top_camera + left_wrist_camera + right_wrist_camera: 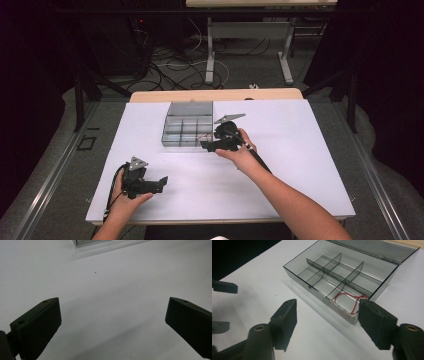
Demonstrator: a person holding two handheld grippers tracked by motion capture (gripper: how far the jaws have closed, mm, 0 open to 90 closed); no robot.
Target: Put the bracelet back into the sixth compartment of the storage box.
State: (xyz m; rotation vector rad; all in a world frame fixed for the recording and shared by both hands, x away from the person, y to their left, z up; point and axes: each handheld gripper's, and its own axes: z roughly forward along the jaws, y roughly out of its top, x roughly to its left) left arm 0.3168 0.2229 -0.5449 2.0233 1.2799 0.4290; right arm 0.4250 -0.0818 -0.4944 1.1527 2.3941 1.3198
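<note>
Here's the right gripper (327, 322) poised just short of the clear plastic box (187, 129), its jaws spread apart with nothing between them. In the near corner compartment of that box lies a red rubber band (348, 302), a thin loop sprawled flat on the bottom, one end kinked against the wall. The box itself is smoky see-through plastic, split by dividers into several compartments, its lid (372, 247) thrown back on the far side; the other compartments look bare.

That band should be feather-light, soft and stretchy, so it ought to bend any way it is pinched and could snag on a divider or spring off a loose grip. Best place to take it, I'd say, is the free arc of the loop away from the wall, pinched across the strand. The box looks light and stiff too, so a careless nudge might slide it on the white desk (300, 150).

Down at the near left edge, the left gripper (161, 183) hovers low over bare desk, jaws wide apart and empty, well clear of the box.
</note>
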